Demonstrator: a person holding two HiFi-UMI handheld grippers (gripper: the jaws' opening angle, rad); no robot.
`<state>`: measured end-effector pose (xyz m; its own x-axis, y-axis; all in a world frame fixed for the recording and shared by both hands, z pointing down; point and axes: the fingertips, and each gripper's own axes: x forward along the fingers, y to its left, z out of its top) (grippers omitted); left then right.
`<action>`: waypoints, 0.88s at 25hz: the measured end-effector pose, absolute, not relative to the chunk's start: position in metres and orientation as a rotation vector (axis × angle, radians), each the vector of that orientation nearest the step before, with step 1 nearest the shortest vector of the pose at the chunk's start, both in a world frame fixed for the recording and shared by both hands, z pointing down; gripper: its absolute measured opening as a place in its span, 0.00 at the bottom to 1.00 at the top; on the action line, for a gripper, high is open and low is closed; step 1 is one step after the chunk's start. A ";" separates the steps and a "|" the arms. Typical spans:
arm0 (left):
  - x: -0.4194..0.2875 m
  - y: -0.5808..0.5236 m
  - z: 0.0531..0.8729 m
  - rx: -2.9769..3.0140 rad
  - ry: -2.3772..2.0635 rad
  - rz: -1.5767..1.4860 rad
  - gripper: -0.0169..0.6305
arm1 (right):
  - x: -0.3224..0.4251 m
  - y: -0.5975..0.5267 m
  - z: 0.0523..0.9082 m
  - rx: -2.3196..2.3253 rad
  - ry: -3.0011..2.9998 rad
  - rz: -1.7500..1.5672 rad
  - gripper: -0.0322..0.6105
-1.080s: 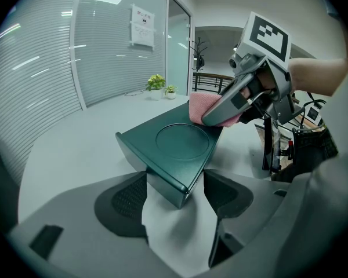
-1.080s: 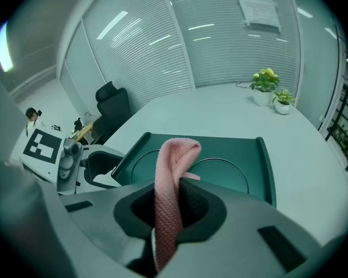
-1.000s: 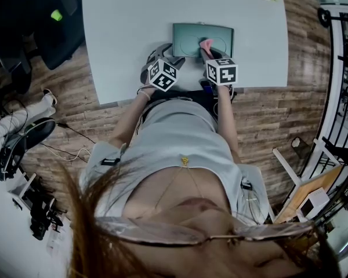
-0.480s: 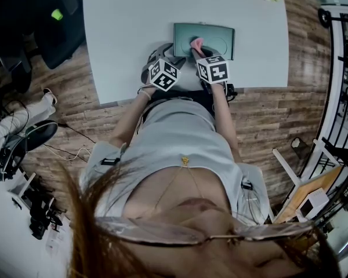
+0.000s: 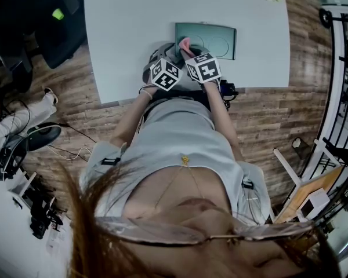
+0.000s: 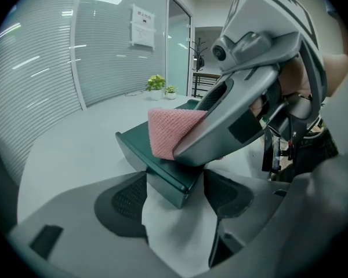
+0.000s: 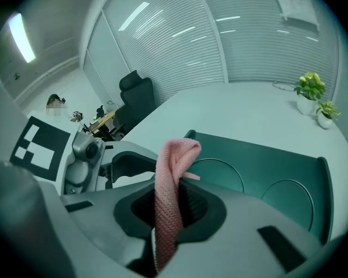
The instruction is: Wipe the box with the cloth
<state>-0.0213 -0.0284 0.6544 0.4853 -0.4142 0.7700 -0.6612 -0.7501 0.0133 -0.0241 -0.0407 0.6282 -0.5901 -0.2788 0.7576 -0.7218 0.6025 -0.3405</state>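
Right gripper view: right gripper (image 7: 169,213) pinching pink cloth (image 7: 173,172) tight, cloth tip hanging over left end of dark green box (image 7: 261,172). Left gripper (image 6: 174,196) jaws clamped on box's near left corner. Box sits on white table (image 5: 127,28), small potted plants (image 7: 313,97) beyond box.

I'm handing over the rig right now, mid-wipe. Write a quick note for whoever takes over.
Left tool: shut on the near left corner of the dark green rectangular box, steadying it on the pale grey table.
Right tool: shut on the pink knitted cloth, which is pressed on the box's left end.
Done: wiping is under way; how much is clean cannot be told.
Left: probably sweep the cloth across to the right end.
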 end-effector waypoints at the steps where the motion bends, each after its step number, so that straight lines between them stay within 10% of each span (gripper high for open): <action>1: -0.021 -0.028 0.654 2.427 -0.909 1.133 0.52 | -0.027 -0.040 0.627 0.770 -2.172 0.866 0.12; 22: -0.034 -0.028 0.625 2.445 -0.958 1.078 0.50 | -0.016 -0.046 0.597 0.704 -2.346 0.656 0.12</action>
